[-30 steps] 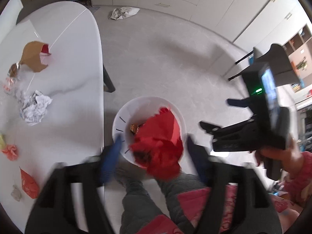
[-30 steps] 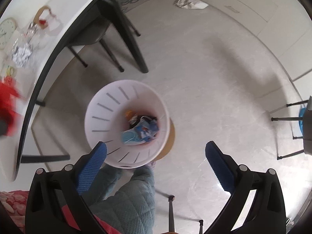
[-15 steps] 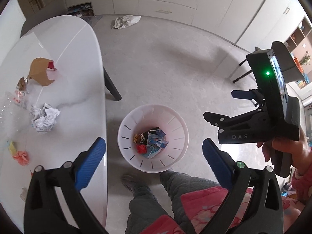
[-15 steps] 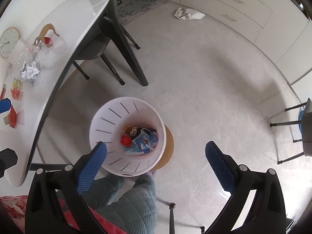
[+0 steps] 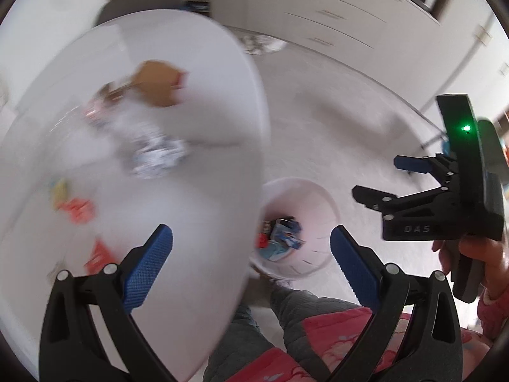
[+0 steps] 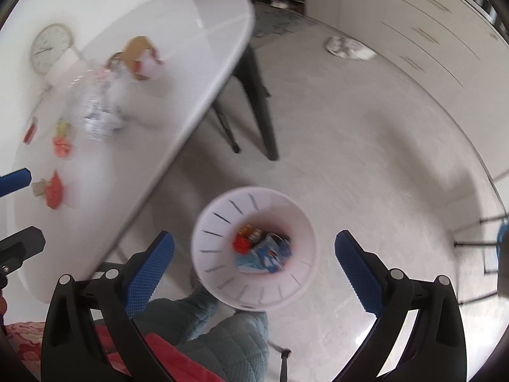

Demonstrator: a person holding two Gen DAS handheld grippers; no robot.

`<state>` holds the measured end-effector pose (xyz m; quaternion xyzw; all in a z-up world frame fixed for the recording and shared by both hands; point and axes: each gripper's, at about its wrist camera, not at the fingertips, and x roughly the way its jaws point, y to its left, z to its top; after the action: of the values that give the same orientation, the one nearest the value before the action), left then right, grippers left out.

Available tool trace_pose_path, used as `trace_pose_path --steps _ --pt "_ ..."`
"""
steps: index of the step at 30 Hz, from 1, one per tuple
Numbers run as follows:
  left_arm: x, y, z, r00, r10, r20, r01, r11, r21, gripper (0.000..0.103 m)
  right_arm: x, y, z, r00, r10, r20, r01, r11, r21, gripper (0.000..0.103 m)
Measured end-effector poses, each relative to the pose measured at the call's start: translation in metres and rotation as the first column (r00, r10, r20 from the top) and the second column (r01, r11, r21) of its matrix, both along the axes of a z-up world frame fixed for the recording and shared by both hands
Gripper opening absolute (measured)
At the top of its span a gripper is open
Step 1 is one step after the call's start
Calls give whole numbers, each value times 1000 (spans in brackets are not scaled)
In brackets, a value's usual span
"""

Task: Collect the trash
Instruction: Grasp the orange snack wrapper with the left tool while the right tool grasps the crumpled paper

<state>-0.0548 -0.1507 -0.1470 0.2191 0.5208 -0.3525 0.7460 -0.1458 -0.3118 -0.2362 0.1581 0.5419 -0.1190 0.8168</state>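
Black right hand-held gripper [image 5: 378, 178] reads "DAS"; jaws apart, empty.

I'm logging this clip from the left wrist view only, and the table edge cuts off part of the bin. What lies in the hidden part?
Observer: The right wrist view shows the whole white bin. A red scrap lies beside the blue wrapper at the bottom.
Operator: Is the right tool carrying anything?
Observer: No. The right tool is open, with nothing between its fingers.
Operator: What's under the table?
Observer: Dark legs stand beneath the table at its end.
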Motion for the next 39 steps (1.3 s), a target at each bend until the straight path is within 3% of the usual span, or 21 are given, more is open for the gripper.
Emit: trace_pose_path --steps 7,15,26,36,39 --pt "35 75 6 974 223 40 -224 975 6 95 53 45 14 988 153 37 -152 988 -17 100" --pt "56 126 -7 936 351 19 -351 936 16 95 82 83 21 965 261 40 -260 965 -26 100" --pt "84 140 -68 939 343 -33 -337 934 121 95 114 114 19 951 308 30 -308 951 -15 100" --pt "104 143 -85 939 343 -28 -339 935 107 94 137 125 19 957 290 12 -290 957 -26 100" --pt "106 143 -87 940 340 -29 -336 937 100 84 146 126 19 958 286 13 -285 958 -24 100"
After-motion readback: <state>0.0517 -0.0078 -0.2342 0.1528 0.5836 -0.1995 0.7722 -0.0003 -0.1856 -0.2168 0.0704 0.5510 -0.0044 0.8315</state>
